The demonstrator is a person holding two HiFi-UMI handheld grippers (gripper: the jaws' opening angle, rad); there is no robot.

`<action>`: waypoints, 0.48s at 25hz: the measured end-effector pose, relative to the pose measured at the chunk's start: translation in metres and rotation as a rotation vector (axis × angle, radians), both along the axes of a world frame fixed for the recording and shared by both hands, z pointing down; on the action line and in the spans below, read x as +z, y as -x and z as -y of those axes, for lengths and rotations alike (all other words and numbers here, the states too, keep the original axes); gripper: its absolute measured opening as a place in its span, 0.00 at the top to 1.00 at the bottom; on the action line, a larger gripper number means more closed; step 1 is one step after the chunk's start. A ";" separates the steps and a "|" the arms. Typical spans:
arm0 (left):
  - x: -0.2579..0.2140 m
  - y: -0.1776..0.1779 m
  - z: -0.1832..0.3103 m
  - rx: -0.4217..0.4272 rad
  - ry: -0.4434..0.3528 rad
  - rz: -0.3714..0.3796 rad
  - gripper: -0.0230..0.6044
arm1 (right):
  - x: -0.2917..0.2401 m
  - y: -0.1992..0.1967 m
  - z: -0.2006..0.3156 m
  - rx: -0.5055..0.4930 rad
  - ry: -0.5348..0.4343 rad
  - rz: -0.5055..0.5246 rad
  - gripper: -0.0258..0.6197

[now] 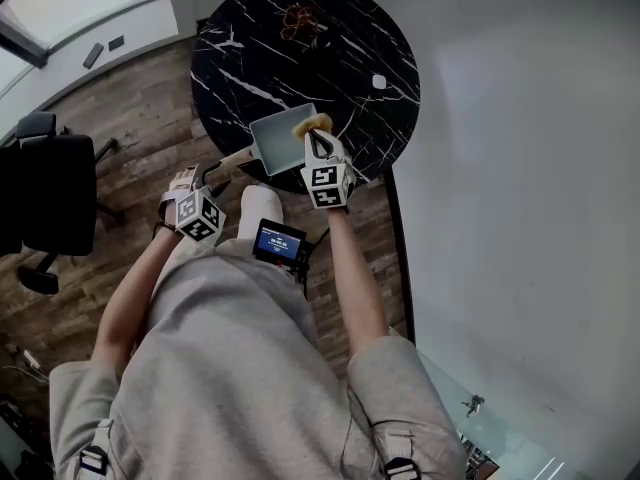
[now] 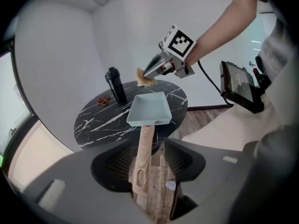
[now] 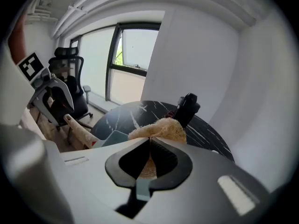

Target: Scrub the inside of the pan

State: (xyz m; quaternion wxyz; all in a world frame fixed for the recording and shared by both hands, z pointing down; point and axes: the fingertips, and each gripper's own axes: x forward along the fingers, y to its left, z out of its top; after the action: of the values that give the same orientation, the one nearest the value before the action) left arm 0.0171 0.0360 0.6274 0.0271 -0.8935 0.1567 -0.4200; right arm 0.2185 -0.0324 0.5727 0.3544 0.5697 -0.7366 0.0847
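Observation:
A grey square pan [image 1: 280, 138] lies at the near edge of a round black marble table [image 1: 340, 28]. Its wooden handle [image 1: 232, 158] juts off the table toward me. In the left gripper view the handle [image 2: 144, 157] runs between the jaws of my left gripper [image 2: 152, 162]. They stand open, with a gap on the handle's right side. My right gripper [image 1: 318, 136] is shut on a tan sponge [image 1: 312, 124] and hovers over the pan's right rim. From the right gripper view the sponge [image 3: 161, 129] bulges out past the closed jaws, above the pan [image 3: 114, 136].
A black bottle [image 2: 114, 84] and a small brown tangle [image 2: 103, 100] sit at the table's far side, and a small white object [image 1: 379, 81] lies on its right. A black office chair [image 1: 50, 193] stands on the wooden floor at left. A white wall runs along the right.

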 end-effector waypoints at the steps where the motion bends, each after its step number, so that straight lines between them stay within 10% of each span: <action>1: 0.010 0.000 0.003 0.009 0.019 0.018 0.67 | 0.015 -0.001 0.008 -0.005 0.035 -0.023 0.92; 12: 0.070 -0.005 0.019 0.143 0.101 0.176 0.78 | 0.126 -0.030 0.064 0.083 0.313 -0.129 0.92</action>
State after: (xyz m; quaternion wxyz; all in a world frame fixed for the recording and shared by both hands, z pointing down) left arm 0.0222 0.0168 0.6976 0.0255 -0.8623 0.0680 -0.5011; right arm 0.2489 -0.0961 0.6987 0.4814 0.5419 -0.6660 0.1763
